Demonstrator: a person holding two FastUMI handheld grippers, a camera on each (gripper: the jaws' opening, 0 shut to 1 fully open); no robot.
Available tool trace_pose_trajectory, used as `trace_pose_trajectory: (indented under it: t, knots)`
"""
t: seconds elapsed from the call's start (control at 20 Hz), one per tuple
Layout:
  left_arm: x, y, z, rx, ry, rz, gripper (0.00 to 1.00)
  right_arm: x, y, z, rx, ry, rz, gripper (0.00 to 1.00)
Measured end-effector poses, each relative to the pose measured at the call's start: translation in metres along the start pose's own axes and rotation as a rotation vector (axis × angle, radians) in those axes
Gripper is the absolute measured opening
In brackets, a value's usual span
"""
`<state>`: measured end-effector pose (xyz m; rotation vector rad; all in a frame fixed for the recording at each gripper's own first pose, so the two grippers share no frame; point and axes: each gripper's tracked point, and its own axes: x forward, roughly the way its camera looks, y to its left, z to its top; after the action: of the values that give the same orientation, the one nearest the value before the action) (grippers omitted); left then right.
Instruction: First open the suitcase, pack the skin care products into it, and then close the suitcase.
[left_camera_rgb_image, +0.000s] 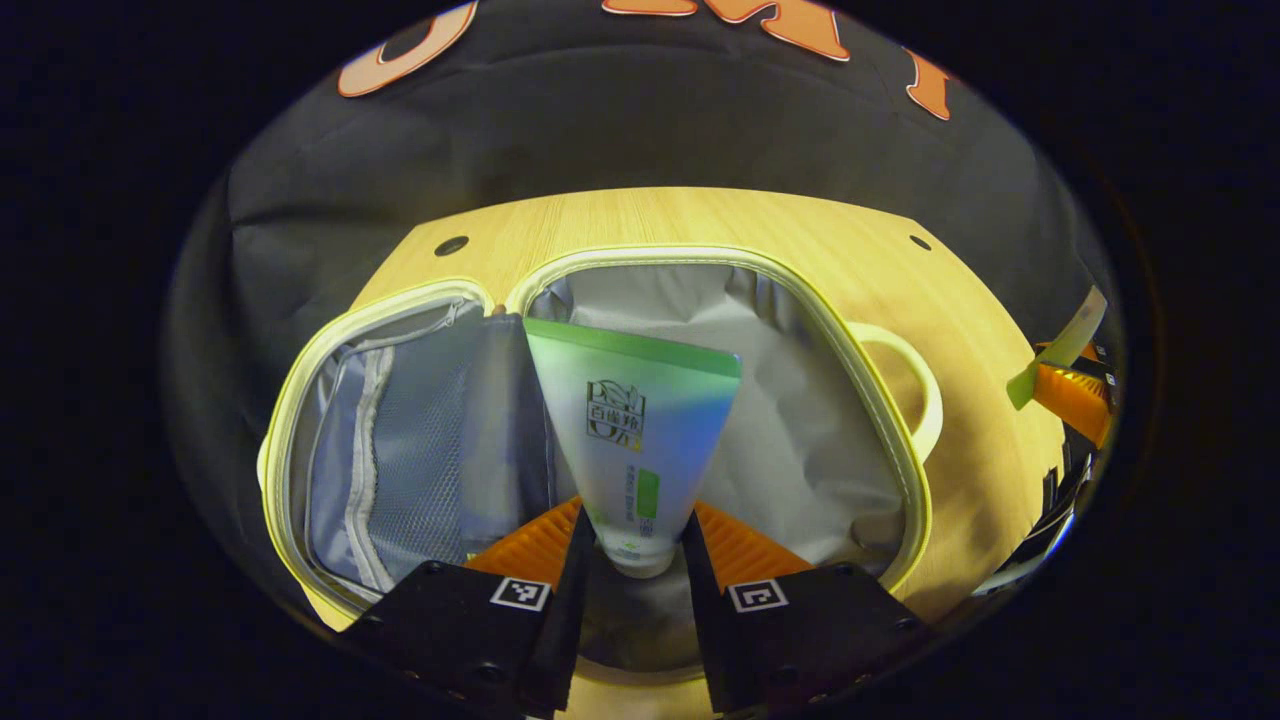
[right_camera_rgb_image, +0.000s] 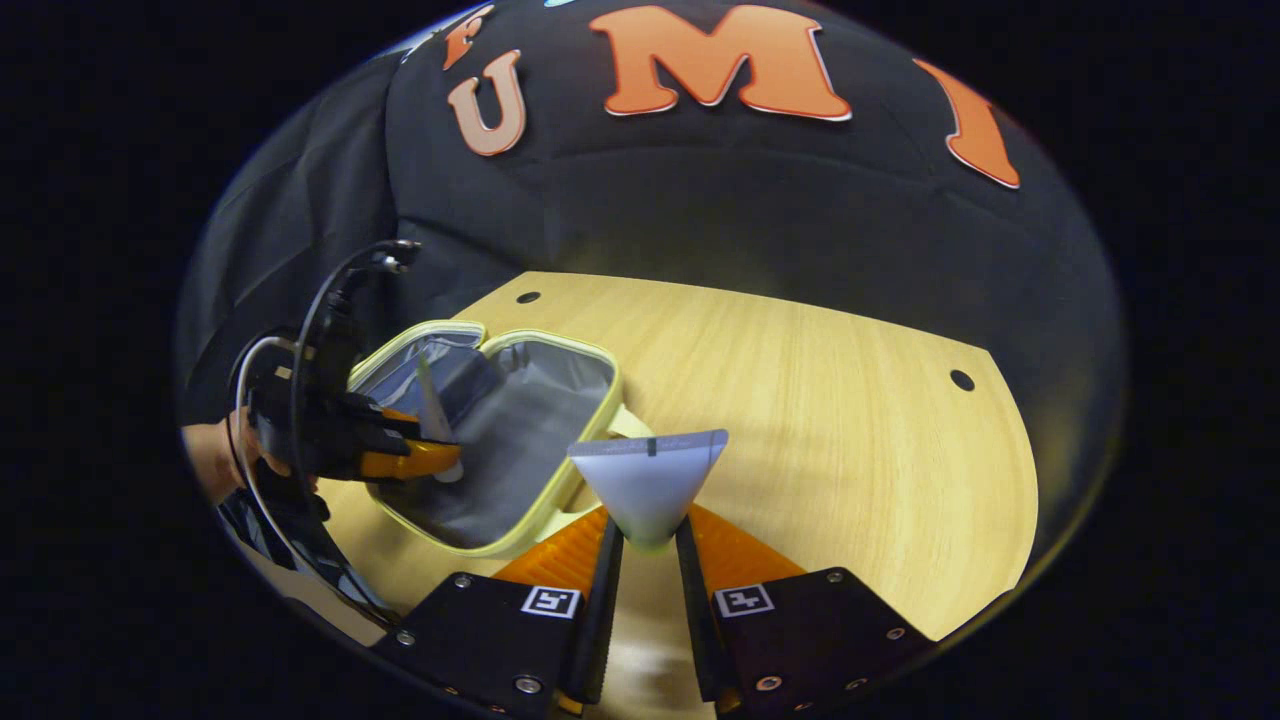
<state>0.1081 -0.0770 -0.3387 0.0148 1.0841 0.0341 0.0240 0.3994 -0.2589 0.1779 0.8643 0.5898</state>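
The suitcase (left_camera_rgb_image: 830, 330) lies open on the wooden table, grey lining in the right half, a mesh pocket (left_camera_rgb_image: 410, 450) in the left half. My left gripper (left_camera_rgb_image: 638, 560) is shut on a green and white tube (left_camera_rgb_image: 630, 420), held cap-down over the suitcase's open half. In the right gripper view the suitcase (right_camera_rgb_image: 545, 500) sits at the left, with the left gripper (right_camera_rgb_image: 420, 455) and its tube above it. My right gripper (right_camera_rgb_image: 648, 545) is shut on a white tube (right_camera_rgb_image: 650, 480), held over the table just right of the suitcase.
The wooden table (right_camera_rgb_image: 850, 430) stretches to the right of the suitcase, with small holes near its far corners. A hand (right_camera_rgb_image: 215, 455) holds the left gripper at the left edge. The black cloth wall stands behind the table. The suitcase handle (left_camera_rgb_image: 915, 380) sticks out on the right side.
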Motion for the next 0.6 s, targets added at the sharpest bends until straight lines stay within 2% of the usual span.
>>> trace_pose_trajectory:
  t: [0.15, 0.2, 0.25, 0.3, 0.4, 0.55, 0.6]
  knots:
    - [0.004, 0.002, 0.006, -0.011, -0.033, -0.017, 0.53, 0.012, 0.027, 0.005, -0.009, 0.02, 0.015, 0.35]
    - [0.004, -0.002, 0.01, -0.018, -0.054, -0.039, 0.51, 0.017, 0.036, 0.004, -0.014, 0.035, 0.02, 0.35]
    - [0.003, -0.004, 0.013, -0.024, -0.074, -0.056, 0.6, 0.023, 0.043, 0.004, -0.02, 0.046, 0.02, 0.35]
    - [-0.002, -0.004, 0.016, -0.032, -0.104, -0.07, 0.57, 0.027, 0.051, 0.004, -0.021, 0.062, 0.031, 0.35]
    - [-0.012, 0.003, 0.027, -0.04, -0.178, -0.074, 0.65, 0.036, 0.065, 0.006, -0.024, 0.083, 0.045, 0.35]
    - [-0.041, 0.032, 0.041, -0.07, -0.289, -0.049, 0.84, 0.05, 0.087, 0.006, -0.049, 0.124, 0.067, 0.35]
    - [-0.054, 0.043, 0.044, -0.085, -0.308, -0.036, 0.85, 0.056, 0.093, 0.006, -0.059, 0.14, 0.074, 0.35]
